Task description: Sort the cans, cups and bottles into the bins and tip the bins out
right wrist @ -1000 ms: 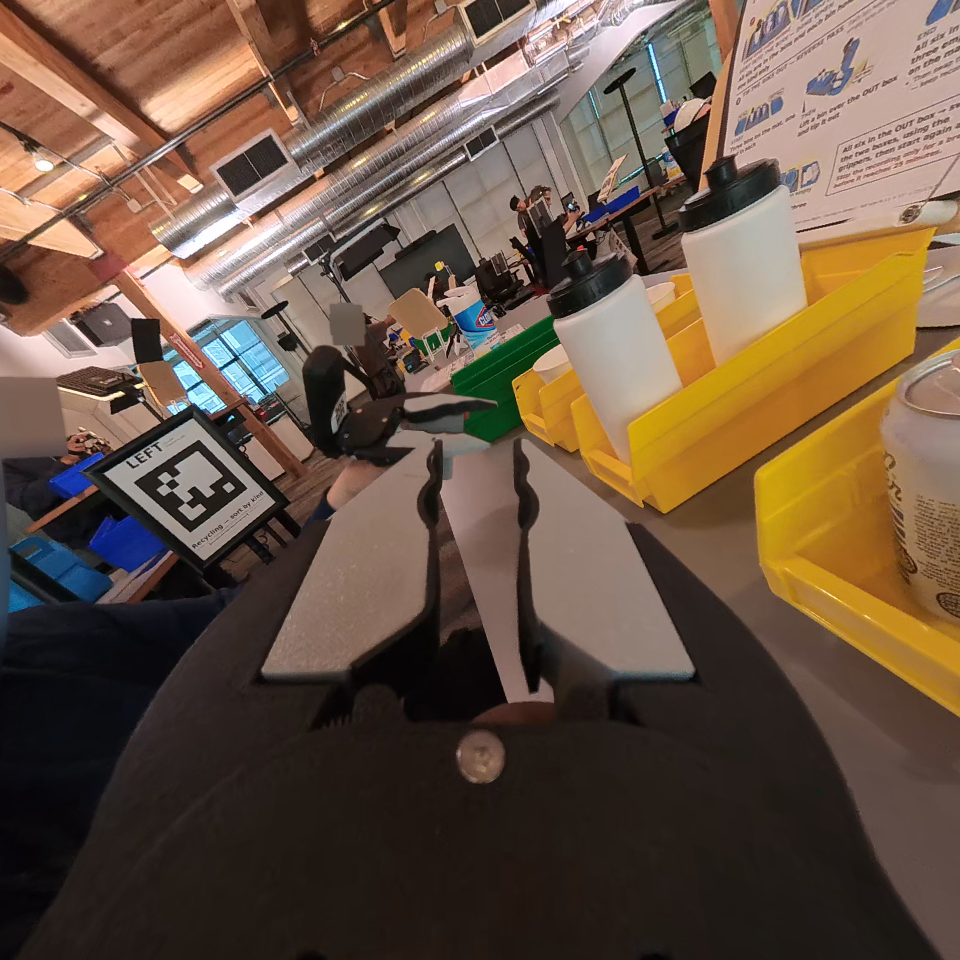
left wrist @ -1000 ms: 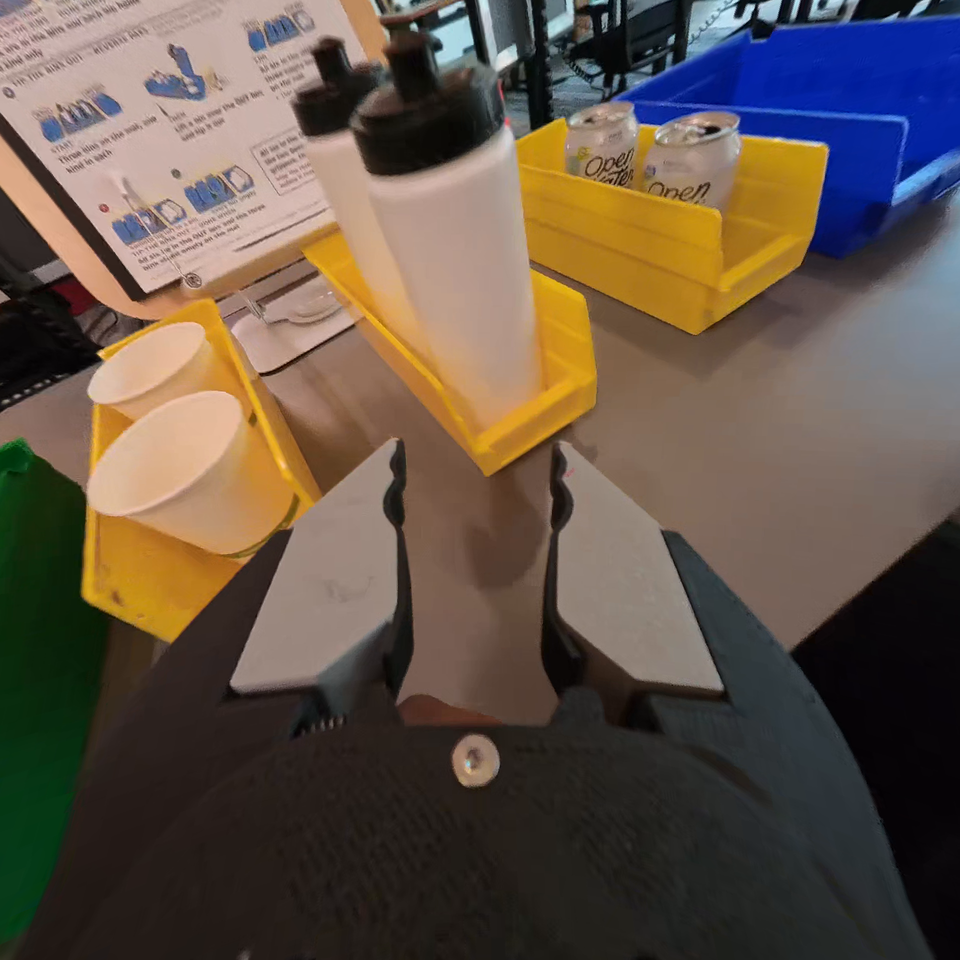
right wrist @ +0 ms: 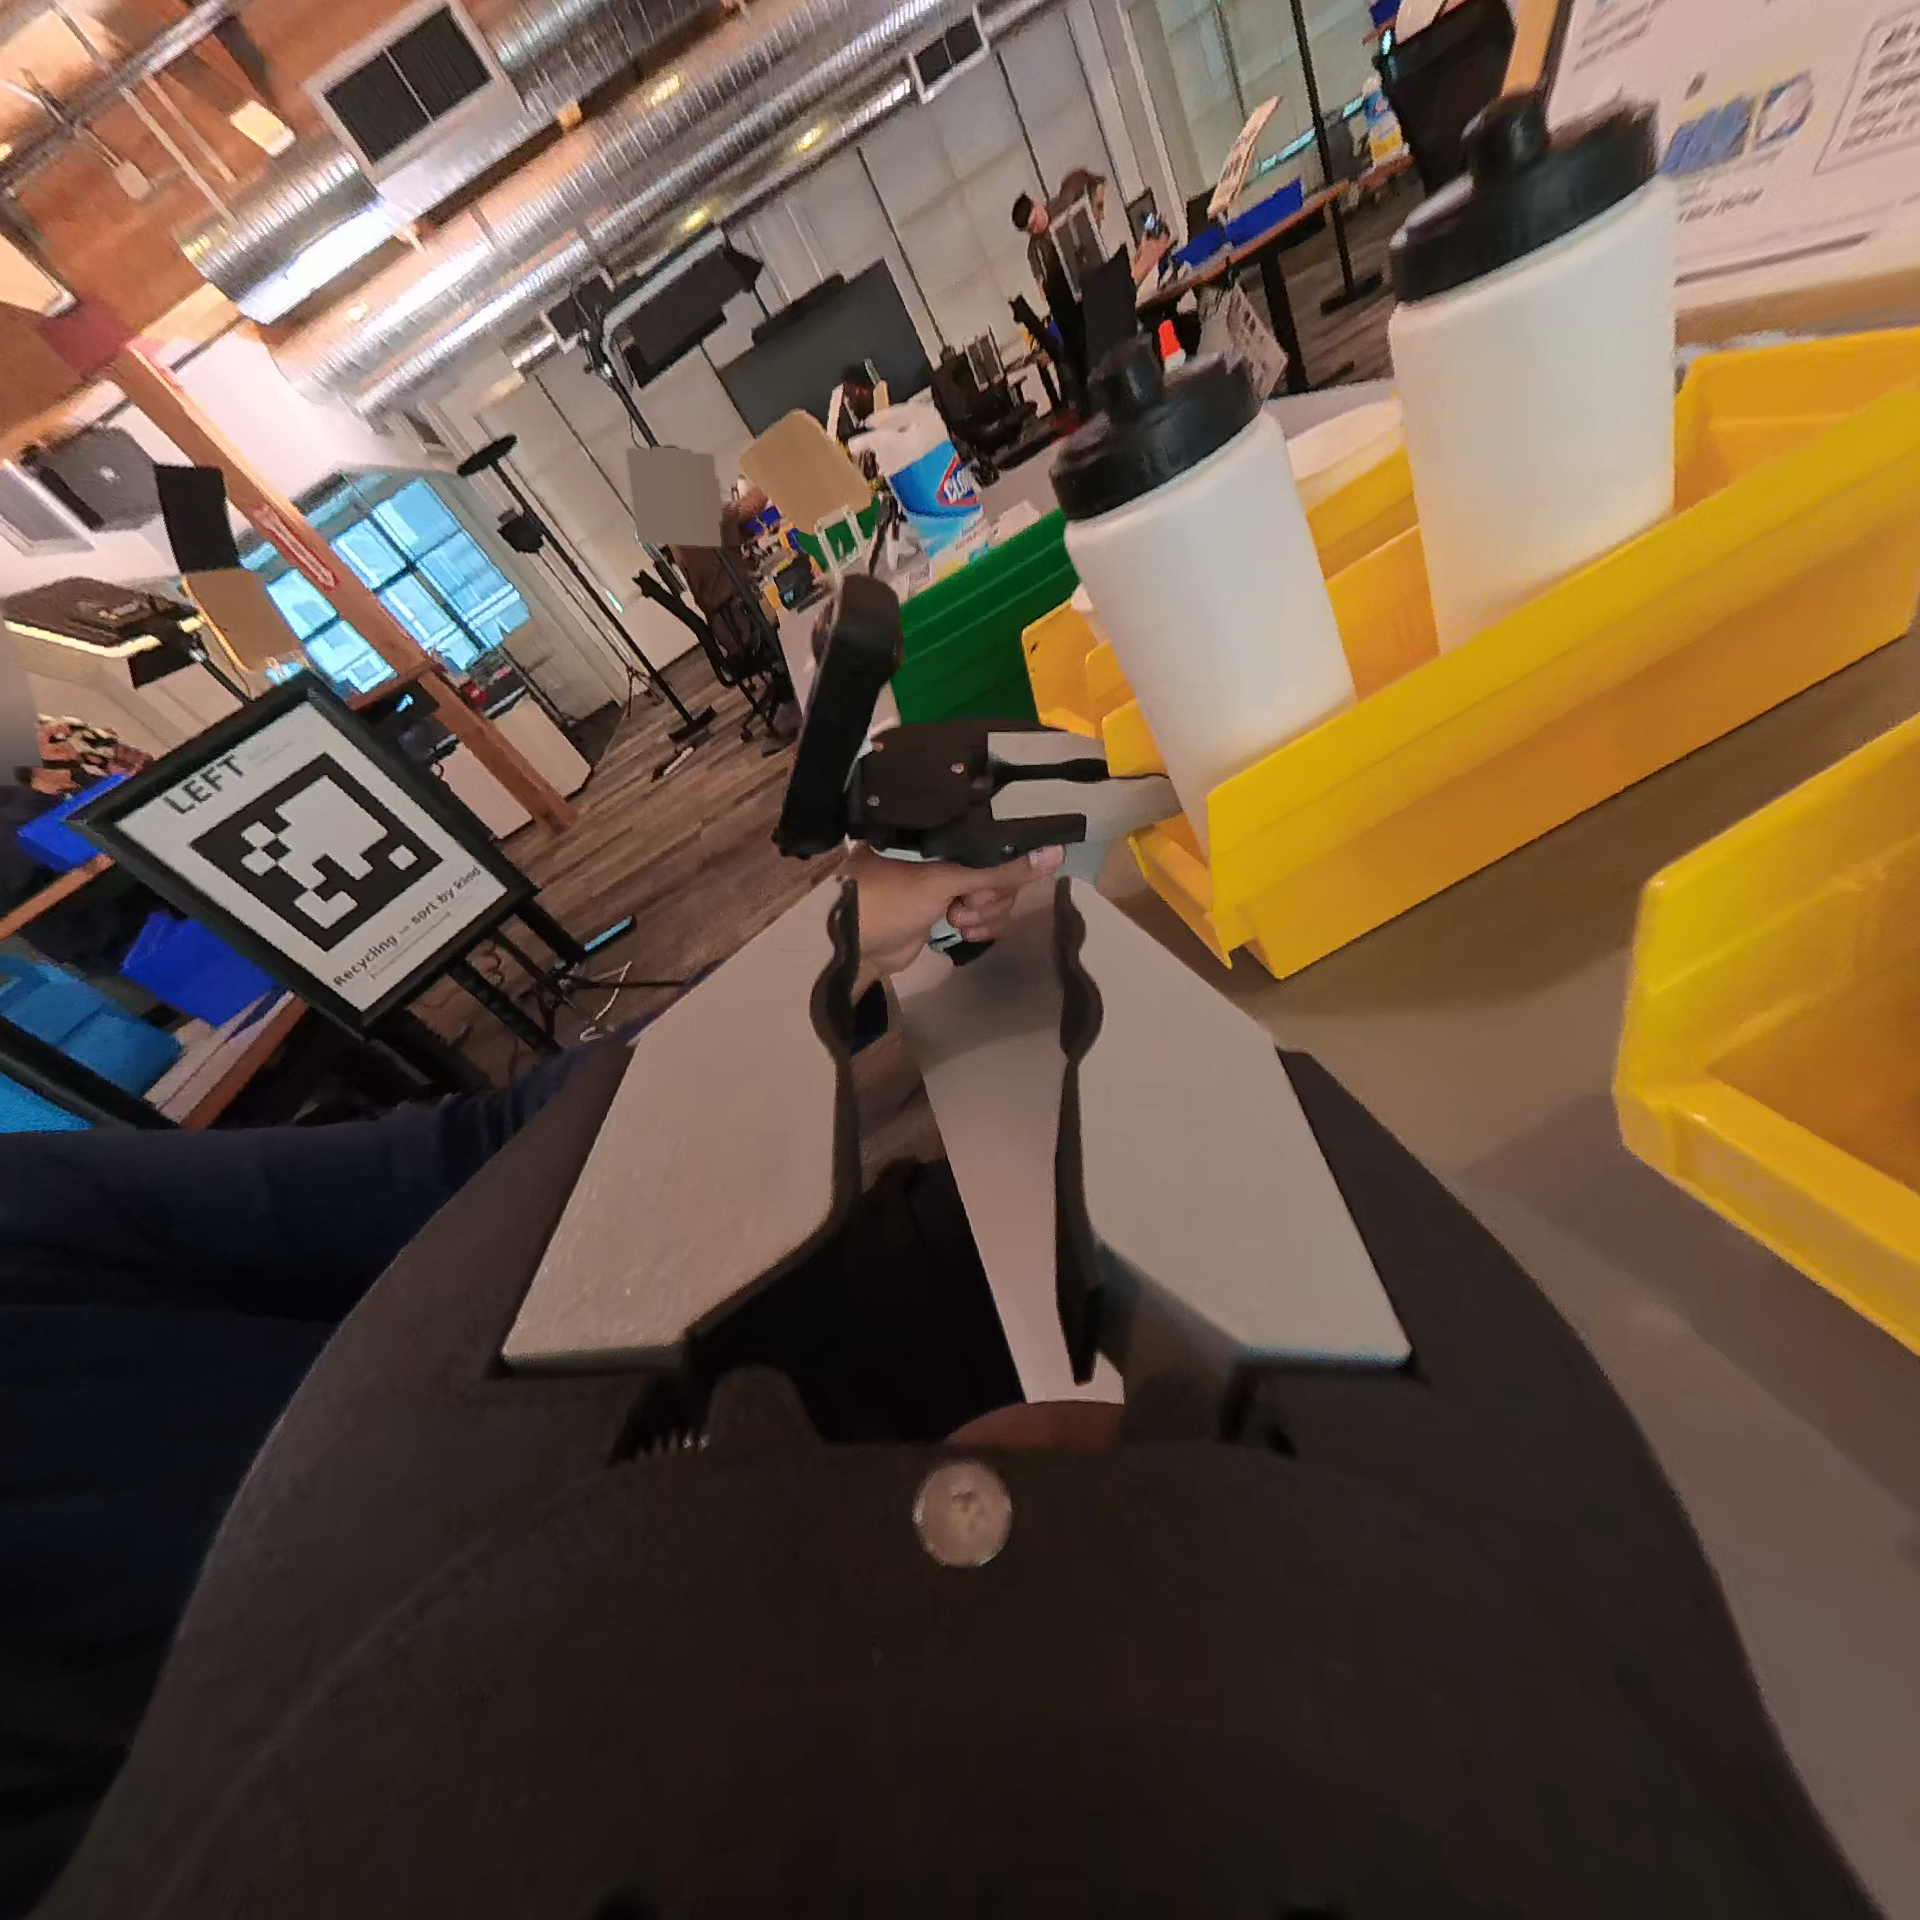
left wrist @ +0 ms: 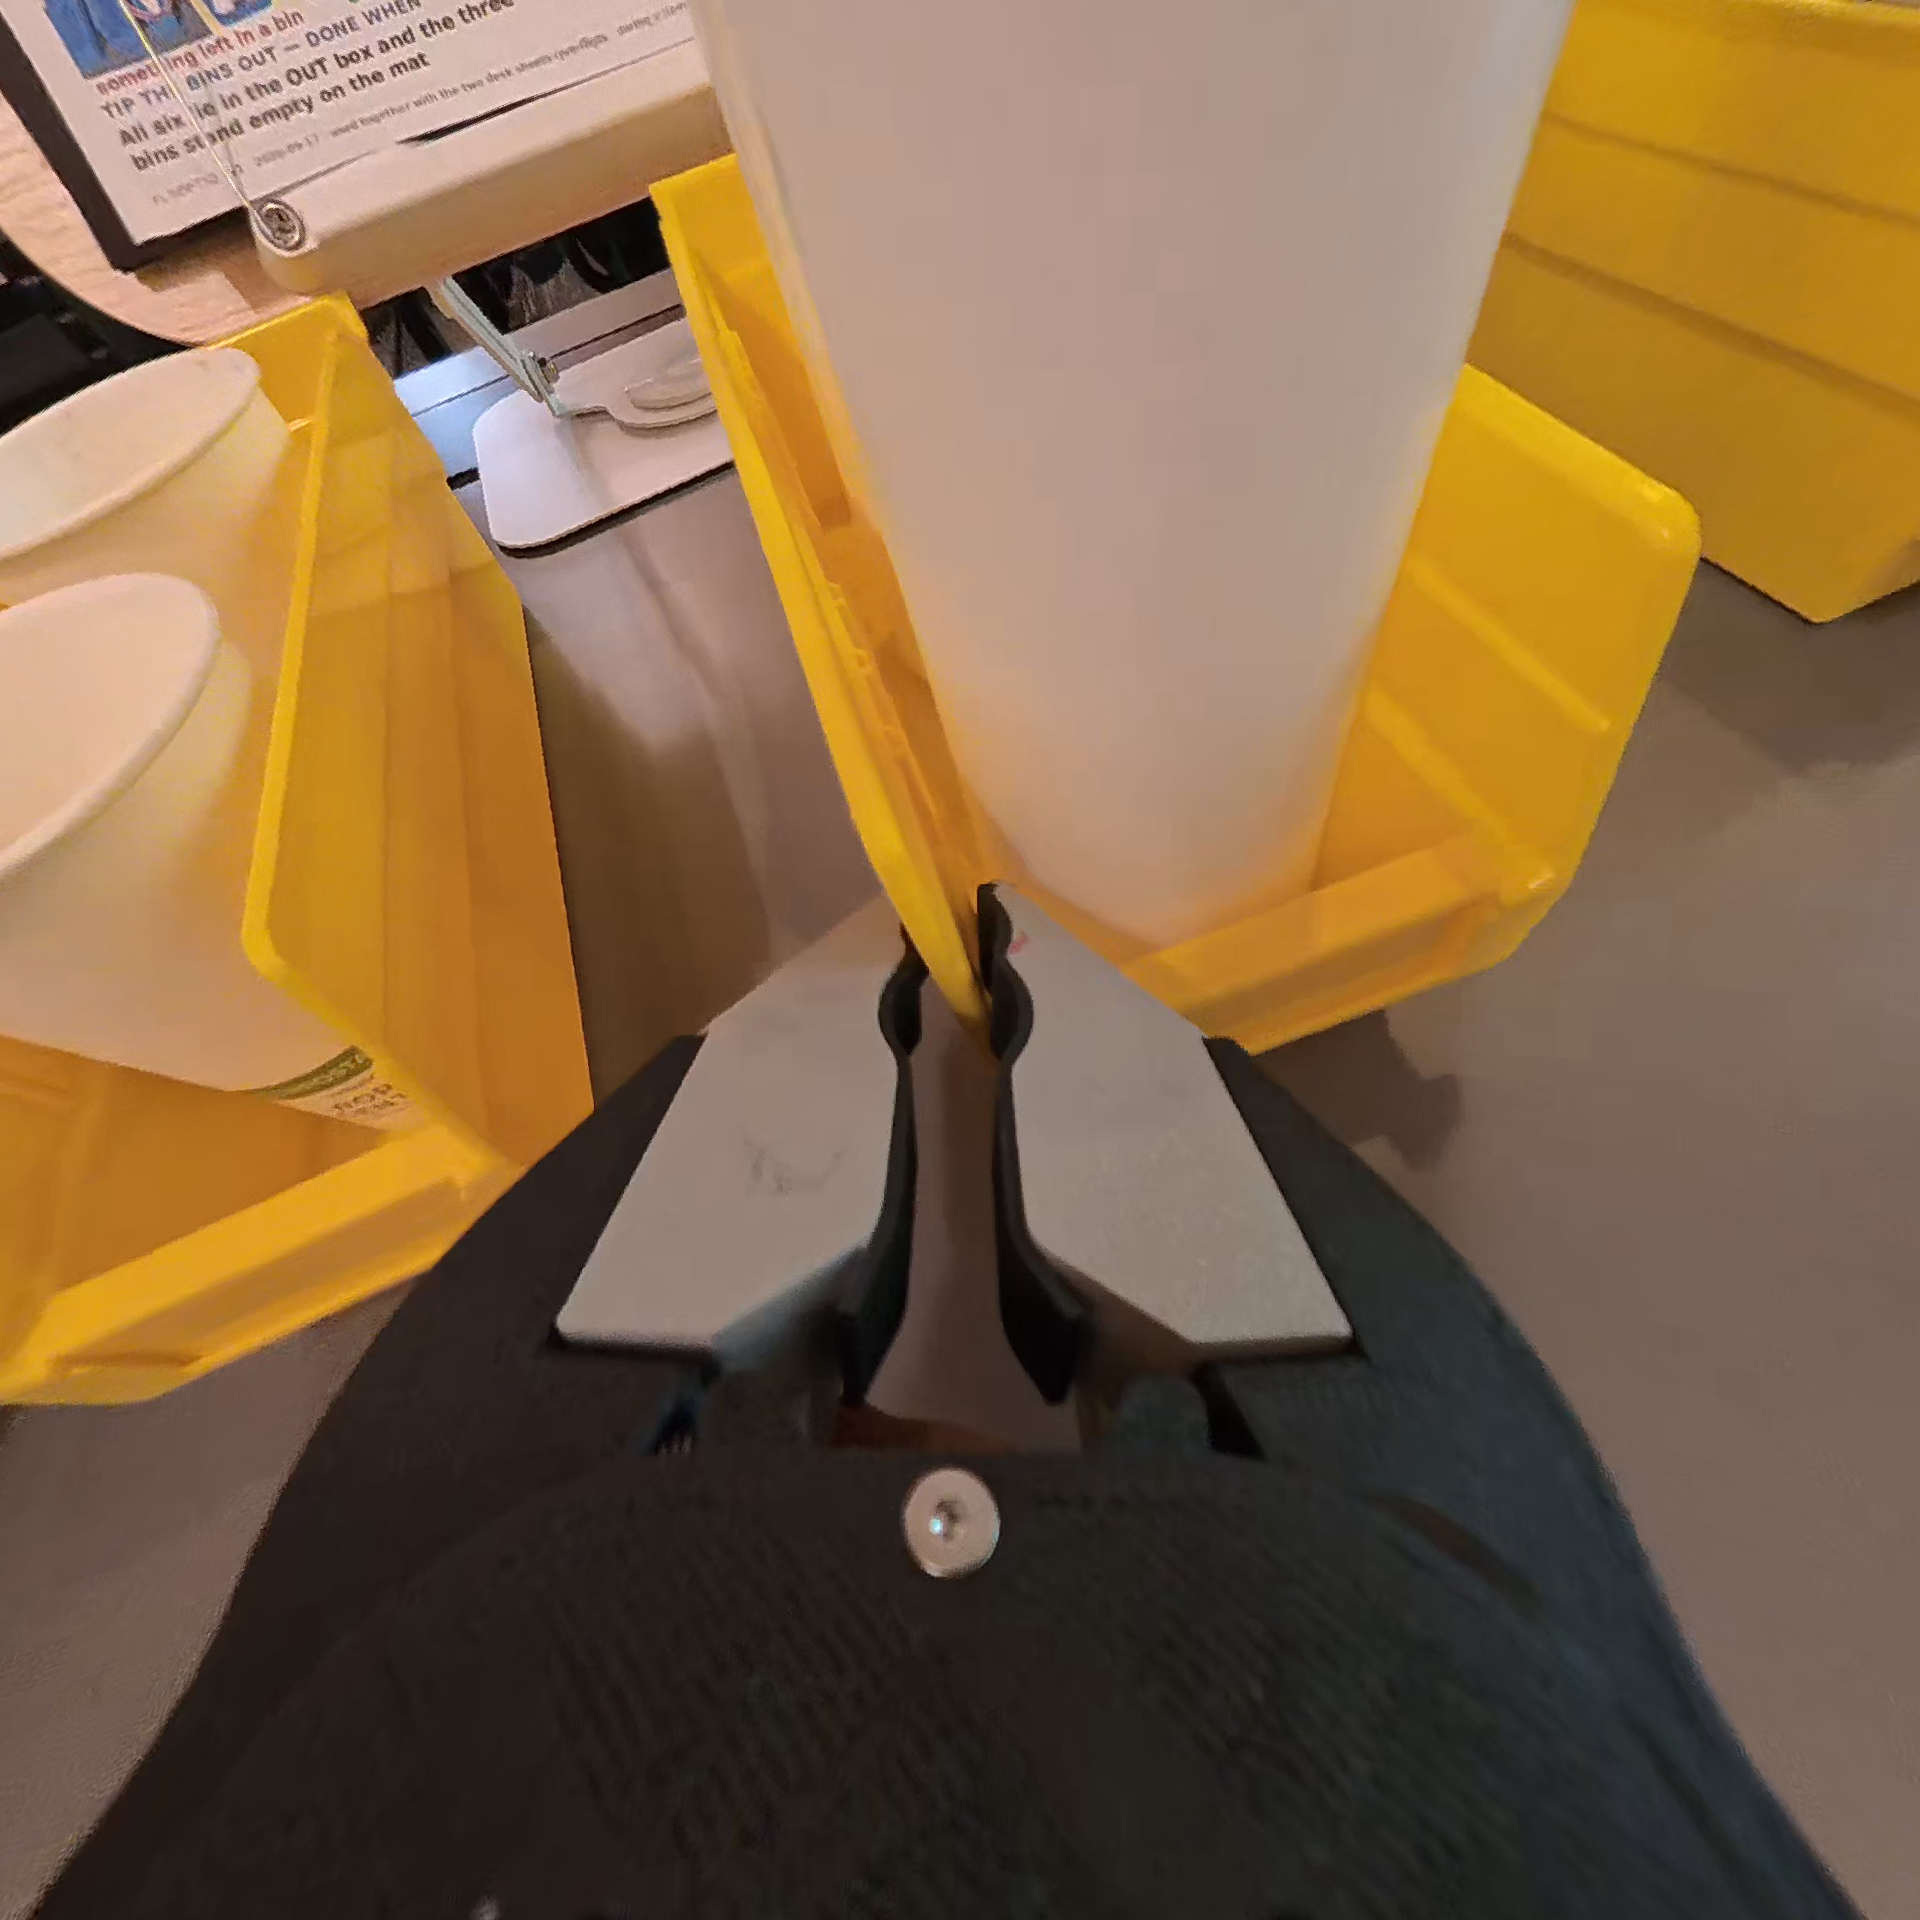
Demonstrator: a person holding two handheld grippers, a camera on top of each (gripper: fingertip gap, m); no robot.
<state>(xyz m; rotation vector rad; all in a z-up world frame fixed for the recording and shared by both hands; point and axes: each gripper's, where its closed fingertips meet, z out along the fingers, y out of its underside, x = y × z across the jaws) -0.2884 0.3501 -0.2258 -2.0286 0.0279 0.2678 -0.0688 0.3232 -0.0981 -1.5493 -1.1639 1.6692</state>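
My left gripper is shut on the near left corner wall of the yellow bottle bin. A white bottle stands in that bin right behind the fingertips. In the right wrist view two white bottles with black caps stand in that bin, and my left gripper pinches its end. My right gripper is open and empty above the table. Two white paper cups sit in another yellow bin at the left.
A third yellow bin stands at the right and shows close by in the right wrist view. An instruction sheet on a stand is behind the bins. A green bin lies beyond them. A framed marker sign stands off the table.
My left gripper has moved forward to the bottle bin and closed on its corner wall. My right gripper has opened wider and shifted a little.
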